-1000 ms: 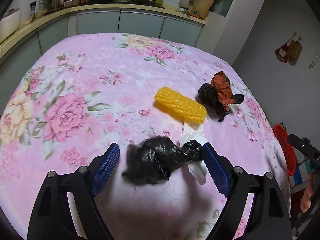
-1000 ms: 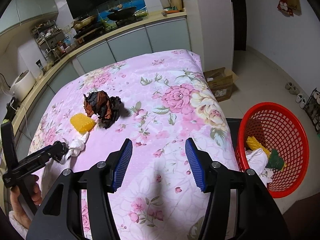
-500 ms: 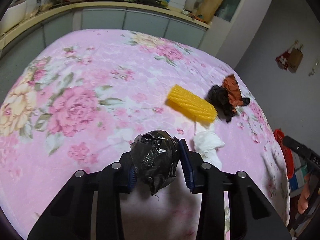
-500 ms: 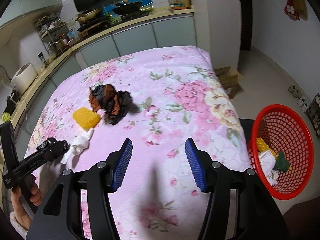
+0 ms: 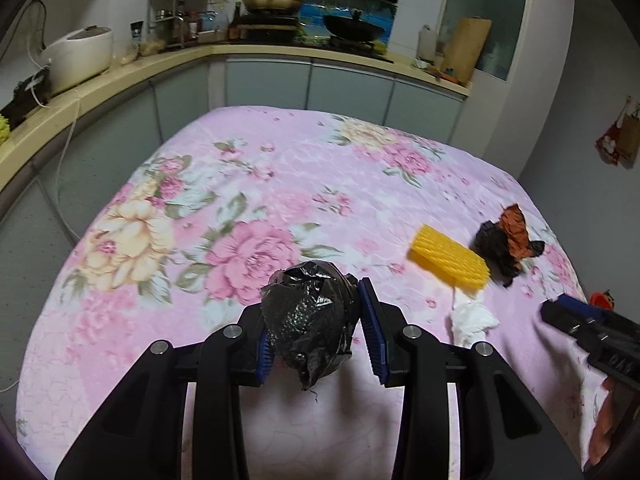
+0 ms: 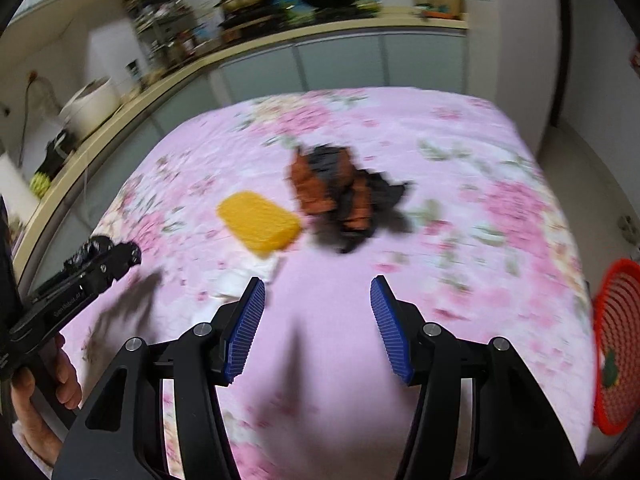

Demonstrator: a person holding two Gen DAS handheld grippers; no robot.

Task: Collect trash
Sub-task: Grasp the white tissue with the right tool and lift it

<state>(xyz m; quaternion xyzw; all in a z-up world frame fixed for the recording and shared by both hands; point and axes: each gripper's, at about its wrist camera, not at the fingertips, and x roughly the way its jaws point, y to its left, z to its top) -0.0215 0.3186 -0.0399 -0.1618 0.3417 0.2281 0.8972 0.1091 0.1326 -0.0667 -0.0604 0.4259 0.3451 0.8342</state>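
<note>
Left gripper (image 5: 320, 328) is clenching a crumpled black plastic bag (image 5: 310, 320), glossy and wrinkled, lifted just above the near edge of the table (image 5: 224, 160), which is wearing a quilted pink floral cloth. Right gripper (image 6: 316, 328) is hanging with ribbed blue pads parted and nothing between them. Toward the right edge a ridged yellow sponge (image 5: 448, 262) is lying beside a crushed black-and-orange wrapper (image 5: 506, 240); a wadded white tissue (image 5: 472, 320) is sitting just nearer than the sponge. In the right wrist view a red mesh basket (image 6: 612, 344) is standing off the table's right edge, cut by the frame, its contents too blurred to name; that whole view is smeared. A hand (image 6: 40, 396) is gripping the left tool's handle, partly cropped. One second earlier the left pads were standing wide around the bag as it lay on the cloth touching the tissue; the right pads are spaced as before.
</note>
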